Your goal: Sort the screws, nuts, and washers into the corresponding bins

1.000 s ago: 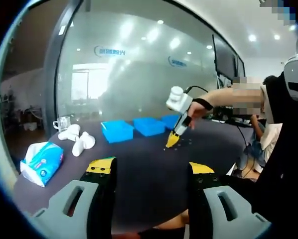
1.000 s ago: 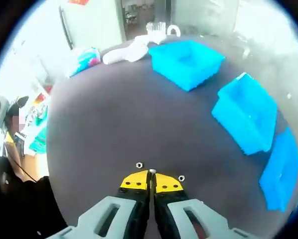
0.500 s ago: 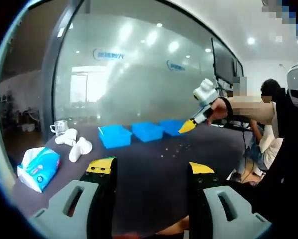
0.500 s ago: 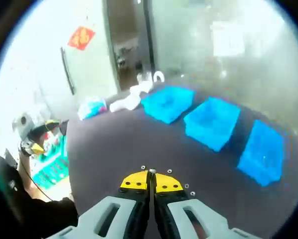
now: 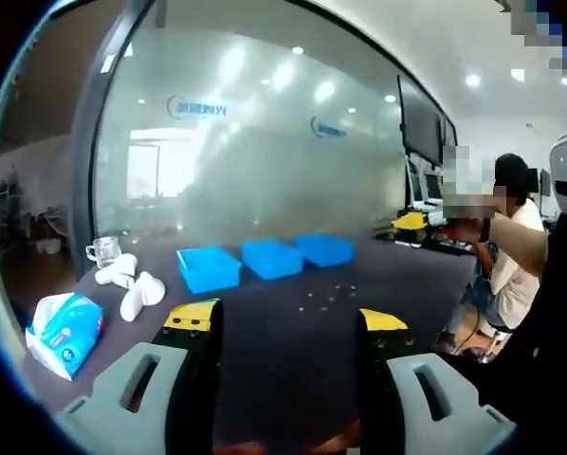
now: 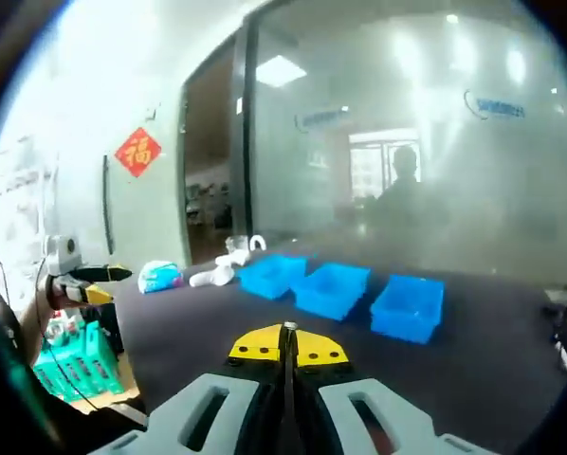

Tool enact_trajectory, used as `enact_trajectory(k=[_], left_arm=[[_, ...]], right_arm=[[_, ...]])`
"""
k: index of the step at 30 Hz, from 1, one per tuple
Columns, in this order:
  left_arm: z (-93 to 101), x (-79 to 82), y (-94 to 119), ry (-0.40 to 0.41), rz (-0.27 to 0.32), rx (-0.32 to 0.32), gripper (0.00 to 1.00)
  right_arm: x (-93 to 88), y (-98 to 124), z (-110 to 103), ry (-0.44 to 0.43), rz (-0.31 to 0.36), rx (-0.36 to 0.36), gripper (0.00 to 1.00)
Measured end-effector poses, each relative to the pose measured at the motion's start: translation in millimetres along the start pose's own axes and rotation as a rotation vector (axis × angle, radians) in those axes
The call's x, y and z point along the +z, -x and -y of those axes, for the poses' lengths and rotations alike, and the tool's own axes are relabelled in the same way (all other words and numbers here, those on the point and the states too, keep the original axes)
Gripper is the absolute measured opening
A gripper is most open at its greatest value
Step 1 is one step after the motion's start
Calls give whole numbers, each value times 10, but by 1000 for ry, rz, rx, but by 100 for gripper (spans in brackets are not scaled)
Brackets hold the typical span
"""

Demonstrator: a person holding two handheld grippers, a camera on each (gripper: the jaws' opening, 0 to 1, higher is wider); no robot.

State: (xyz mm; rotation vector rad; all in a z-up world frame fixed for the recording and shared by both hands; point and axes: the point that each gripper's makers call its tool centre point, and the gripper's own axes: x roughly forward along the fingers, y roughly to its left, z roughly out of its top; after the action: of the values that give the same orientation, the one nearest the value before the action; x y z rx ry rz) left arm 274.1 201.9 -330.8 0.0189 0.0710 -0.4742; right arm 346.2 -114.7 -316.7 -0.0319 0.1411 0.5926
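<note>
Small metal screws, nuts and washers (image 5: 329, 295) lie scattered mid-bench before three blue plastic bins (image 5: 267, 258) on the dark bench (image 5: 283, 351) (open room around). Right gripper (image 6: 288, 329), pinched on one piece, has lifted away; left gripper (image 5: 285, 318) gapes empty.

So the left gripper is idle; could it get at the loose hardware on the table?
Probably yes: the left gripper is open, and bare table lies between it and the small parts.

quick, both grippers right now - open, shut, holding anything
left gripper: open, jaws wide apart, nothing between them.
right gripper: shut on a small metal part, too small to tell which kind.
</note>
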Motion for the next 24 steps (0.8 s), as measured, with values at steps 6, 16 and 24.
enact_trajectory(k=[6,16,24], left_arm=[[-1,50,-25,5,10,3,53],[78,76,-65,-4,7,-13,53],[115,76,-60,-1,11,-15,53]], right_arm=[[-131,381,215,24,80,-143,0],[23,572,492,-24,203,-259,0],[301,140,631,2,231,-246,0]])
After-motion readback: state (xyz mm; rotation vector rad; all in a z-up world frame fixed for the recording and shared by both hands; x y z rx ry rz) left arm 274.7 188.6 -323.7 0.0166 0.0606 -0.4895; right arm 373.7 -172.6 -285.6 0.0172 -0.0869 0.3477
